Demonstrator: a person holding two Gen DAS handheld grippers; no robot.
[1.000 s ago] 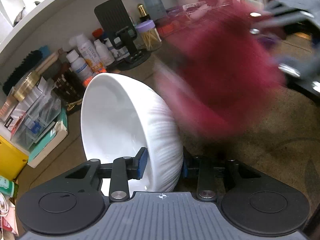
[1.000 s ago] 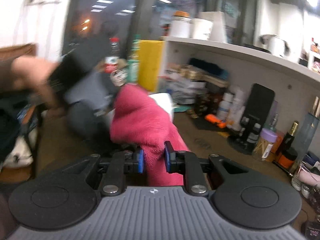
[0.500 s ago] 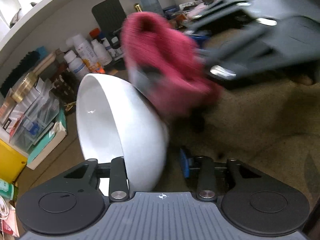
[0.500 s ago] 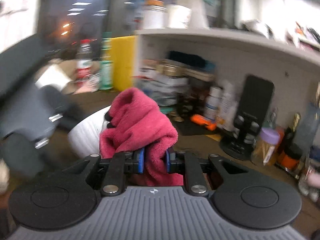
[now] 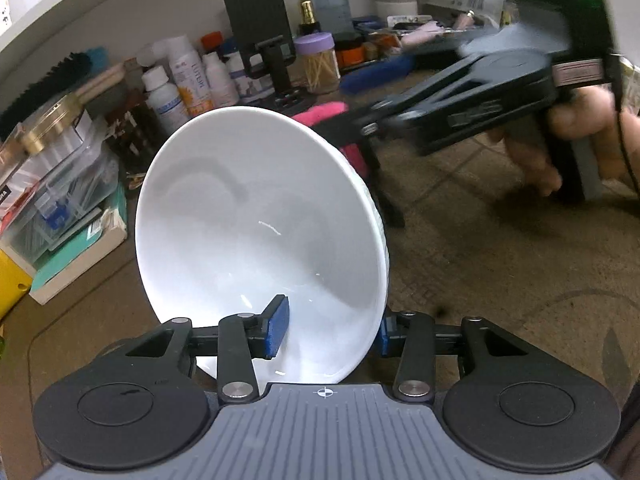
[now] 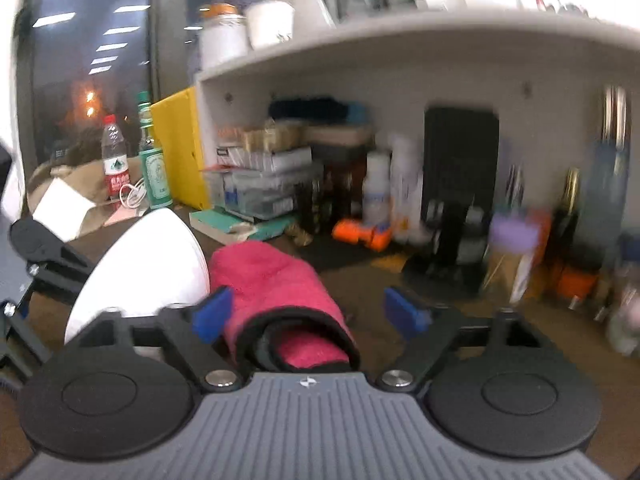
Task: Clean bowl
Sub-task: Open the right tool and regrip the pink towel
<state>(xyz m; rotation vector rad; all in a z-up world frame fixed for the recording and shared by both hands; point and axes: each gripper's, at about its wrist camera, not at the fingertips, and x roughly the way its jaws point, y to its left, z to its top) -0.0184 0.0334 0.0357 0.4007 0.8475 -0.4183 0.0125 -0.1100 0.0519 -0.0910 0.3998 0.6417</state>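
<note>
The left gripper [image 5: 328, 330] pinches the tilted bowl [image 5: 260, 240] by its rim; the right gripper [image 6: 312, 314], spread, should withdraw cleanly from the cloth [image 6: 280, 292].

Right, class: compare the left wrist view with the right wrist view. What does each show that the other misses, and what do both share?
Only the left wrist view shows the glossy inside of the white ceramic bowl, clamped at its rim by the left tool, and the person's hand holding the right tool.

Only the right wrist view shows the right tool open, with the pink fluffy cloth lying loose between its fingers.

Both show the bowl, the cloth and the black phone stand.
</note>
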